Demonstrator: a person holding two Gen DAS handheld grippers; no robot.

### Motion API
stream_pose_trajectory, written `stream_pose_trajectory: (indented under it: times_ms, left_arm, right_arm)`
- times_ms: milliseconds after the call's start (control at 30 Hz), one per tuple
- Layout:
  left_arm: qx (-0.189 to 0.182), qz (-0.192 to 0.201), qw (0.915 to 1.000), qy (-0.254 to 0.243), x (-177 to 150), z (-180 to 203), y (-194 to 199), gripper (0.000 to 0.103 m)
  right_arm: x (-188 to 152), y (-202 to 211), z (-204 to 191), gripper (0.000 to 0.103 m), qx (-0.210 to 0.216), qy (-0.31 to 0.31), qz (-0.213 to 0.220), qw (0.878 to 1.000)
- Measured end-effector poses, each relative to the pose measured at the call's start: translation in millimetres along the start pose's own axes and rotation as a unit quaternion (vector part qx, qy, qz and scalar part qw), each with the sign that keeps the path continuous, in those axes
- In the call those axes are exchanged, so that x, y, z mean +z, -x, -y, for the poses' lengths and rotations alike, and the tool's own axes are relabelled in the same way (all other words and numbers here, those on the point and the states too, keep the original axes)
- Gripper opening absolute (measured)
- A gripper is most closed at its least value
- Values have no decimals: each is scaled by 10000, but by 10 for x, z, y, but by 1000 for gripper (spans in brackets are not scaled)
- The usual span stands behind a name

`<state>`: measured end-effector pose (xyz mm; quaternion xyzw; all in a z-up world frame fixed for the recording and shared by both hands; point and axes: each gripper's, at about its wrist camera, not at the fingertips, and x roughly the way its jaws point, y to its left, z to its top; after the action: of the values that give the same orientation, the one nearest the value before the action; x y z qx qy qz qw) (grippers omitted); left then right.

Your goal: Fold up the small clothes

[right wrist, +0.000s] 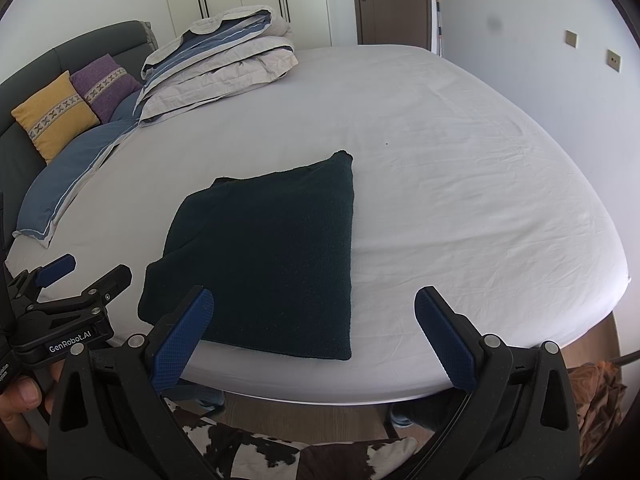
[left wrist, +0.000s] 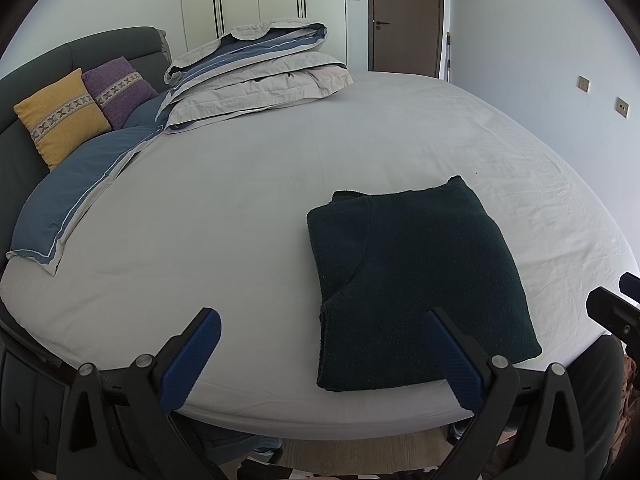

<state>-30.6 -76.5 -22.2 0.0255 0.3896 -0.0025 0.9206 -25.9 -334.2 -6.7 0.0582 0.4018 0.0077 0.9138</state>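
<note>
Both grippers, left gripper [left wrist: 320, 354] and right gripper [right wrist: 314, 336], hang with jaws spread, holding nothing. Dark sweater [right wrist: 268, 256] lies folded near the bed's [right wrist: 460, 152] front edge, so folding looks finished; next, probably set it aside.

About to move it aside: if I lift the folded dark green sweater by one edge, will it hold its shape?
Probably not. The dark green sweater is soft knit in loose layers, so it would likely droop and unfold. Its fuzzy surface should grip the bed sheet, so pushing may bunch it.
</note>
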Motion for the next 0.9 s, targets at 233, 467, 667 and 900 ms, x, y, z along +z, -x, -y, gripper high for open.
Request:
stream_pose_trajectory:
  times_ms: [233, 467, 667, 900]
  left_arm:
    - [-1, 2, 10000, -5, 0, -1, -1, 103]
    - [-3, -3, 10000, 1, -1, -3, -2, 103]
    - [-4, -7, 10000, 0, -2, -10, -4, 103]
    - [-8, -16, 10000, 9, -15, -23, -9, 103]
  right_arm:
    - [1, 2, 2, 103, 2, 0, 0, 10000]
    - [-11, -2, -10, 103, 3, 1, -4, 10000]
    - [-13, -3, -16, 103, 5, -4, -12, 10000]
    - [-44, -17, -35, 103, 8, -1, -19, 10000]
